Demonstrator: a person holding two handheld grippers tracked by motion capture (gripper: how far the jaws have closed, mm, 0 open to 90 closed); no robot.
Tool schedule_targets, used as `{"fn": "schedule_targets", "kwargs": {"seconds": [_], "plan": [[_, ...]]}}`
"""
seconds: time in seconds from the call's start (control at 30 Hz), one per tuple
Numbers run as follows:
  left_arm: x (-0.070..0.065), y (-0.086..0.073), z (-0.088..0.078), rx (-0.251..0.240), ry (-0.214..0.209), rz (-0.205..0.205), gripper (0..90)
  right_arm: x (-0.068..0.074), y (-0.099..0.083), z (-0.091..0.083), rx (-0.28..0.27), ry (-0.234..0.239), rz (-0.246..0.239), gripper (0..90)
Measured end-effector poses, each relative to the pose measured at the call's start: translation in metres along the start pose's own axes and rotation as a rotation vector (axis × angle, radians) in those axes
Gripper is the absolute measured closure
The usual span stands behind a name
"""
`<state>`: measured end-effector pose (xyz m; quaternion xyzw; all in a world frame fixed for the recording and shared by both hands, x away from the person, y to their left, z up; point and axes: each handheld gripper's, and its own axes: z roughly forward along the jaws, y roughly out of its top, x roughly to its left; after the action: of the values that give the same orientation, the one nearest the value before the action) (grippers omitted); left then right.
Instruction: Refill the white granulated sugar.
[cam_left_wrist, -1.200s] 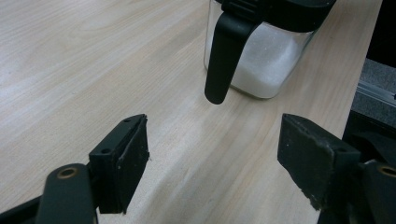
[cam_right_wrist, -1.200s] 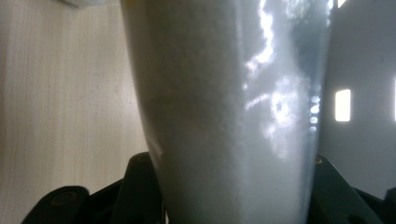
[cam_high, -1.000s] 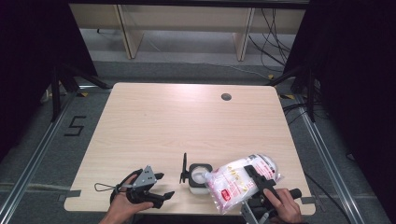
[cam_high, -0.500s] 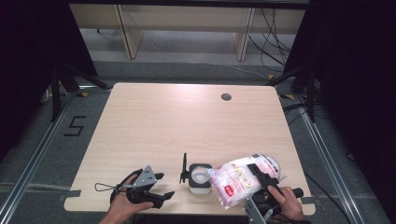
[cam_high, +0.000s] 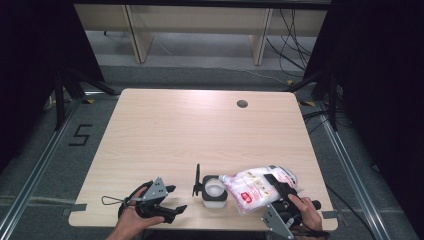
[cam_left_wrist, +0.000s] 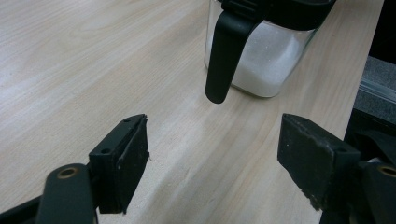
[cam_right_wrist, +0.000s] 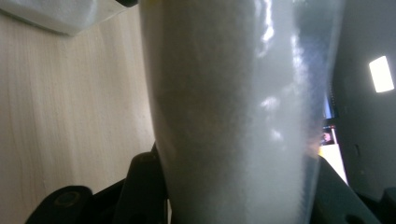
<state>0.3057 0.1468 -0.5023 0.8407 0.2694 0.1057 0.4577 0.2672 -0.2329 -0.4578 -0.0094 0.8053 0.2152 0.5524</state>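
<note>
A clear plastic bag (cam_high: 260, 186) of white granules, printed in red and white, is held tilted near the front right part of the desk (cam_high: 200, 130). Its narrowed corner is turned toward the left and is seen over the open mouth of a small clear jar (cam_high: 215, 192), which stands on the desk just beside the bag. White granules are seen inside the jar, and its black hinged lid (cam_high: 198, 180) is stood open at its left side.

The bag is grasped by the right gripper (cam_high: 278, 189), whose jaws are clenched across the bag's rear part, away from the pouring corner. In the right gripper view the bag (cam_right_wrist: 233, 112) is seen pressed between the two black jaws, with the granules showing pale through the plastic and the wood of the desk at the left. The right hand (cam_high: 302, 212) is seen at the front edge of the desk, behind the bag.

The left gripper (cam_high: 172, 200) is held low over the desk to the left of the jar, apart from it, with its jaws released and nothing between them. In the left gripper view the jar (cam_left_wrist: 266, 60) and the hanging black lid (cam_left_wrist: 224, 56) are seen ahead of the spread jaws. The left hand (cam_high: 132, 217) is seen at the desk's front edge.
</note>
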Motion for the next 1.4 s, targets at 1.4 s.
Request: {"fn": "schedule_targets", "kwargs": {"seconds": [1.4], "plan": [[-0.001, 0.0, 0.0, 0.01, 0.003, -0.035, 24.0, -0.02, -0.05, 0.088, -0.134, 0.135, 0.801, 65.9]]}}
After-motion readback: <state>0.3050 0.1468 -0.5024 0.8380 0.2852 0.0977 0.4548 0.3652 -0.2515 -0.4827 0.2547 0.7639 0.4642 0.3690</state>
